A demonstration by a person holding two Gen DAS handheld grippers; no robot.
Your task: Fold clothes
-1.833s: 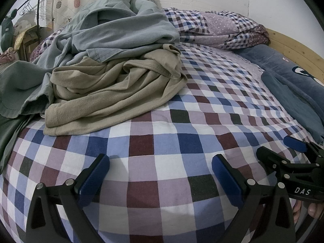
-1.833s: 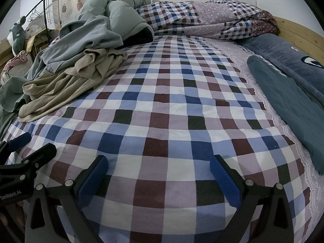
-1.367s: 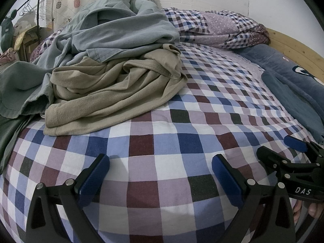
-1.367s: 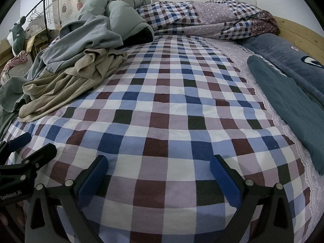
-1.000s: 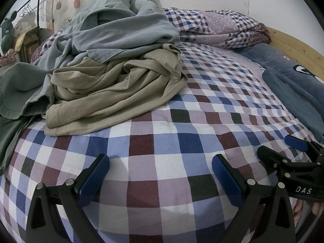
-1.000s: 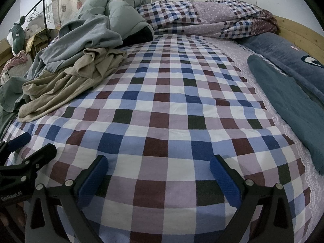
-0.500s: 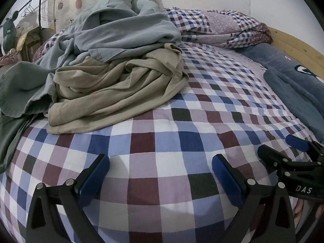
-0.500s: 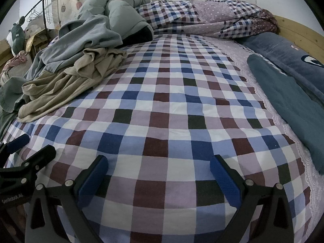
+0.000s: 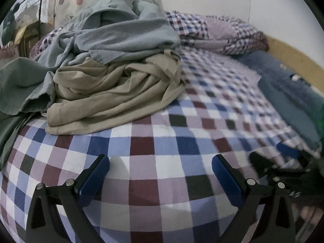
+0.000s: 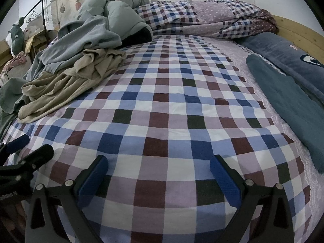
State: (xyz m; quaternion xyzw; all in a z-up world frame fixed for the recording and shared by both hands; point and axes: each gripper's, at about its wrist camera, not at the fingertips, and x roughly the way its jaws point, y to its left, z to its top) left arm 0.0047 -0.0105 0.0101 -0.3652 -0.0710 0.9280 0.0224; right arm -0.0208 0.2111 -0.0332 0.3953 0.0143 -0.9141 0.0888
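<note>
Both my grippers sit low over the checked bed sheet (image 10: 172,109), nothing held. Left gripper (image 9: 160,174): jaws spread wide, blue pads (image 9: 92,180) clear of any cloth, bare sheet between them. Right gripper (image 10: 158,174): same, jaws wide apart over open sheet.

Clothes lie in a heap on the left half of the bed. On the near side, a crumpled tan garment (image 9: 113,93), its hem trailing toward my left gripper but well short of the pads. A pale blue-grey garment (image 9: 121,40) is draped over its far edge, and a green one (image 9: 18,85) hangs off the bed's left side. From the right wrist view the same heap (image 10: 66,81) sits far left, well apart from that gripper.

Far end: a bunched checked quilt (image 10: 202,18). Right side: a dark blue blanket (image 10: 287,101) along the wooden bed frame (image 10: 297,30).

Right edge of the left wrist view is smeared (motion blur, I think); the right gripper there shows only as a dark shape (image 9: 283,162)
</note>
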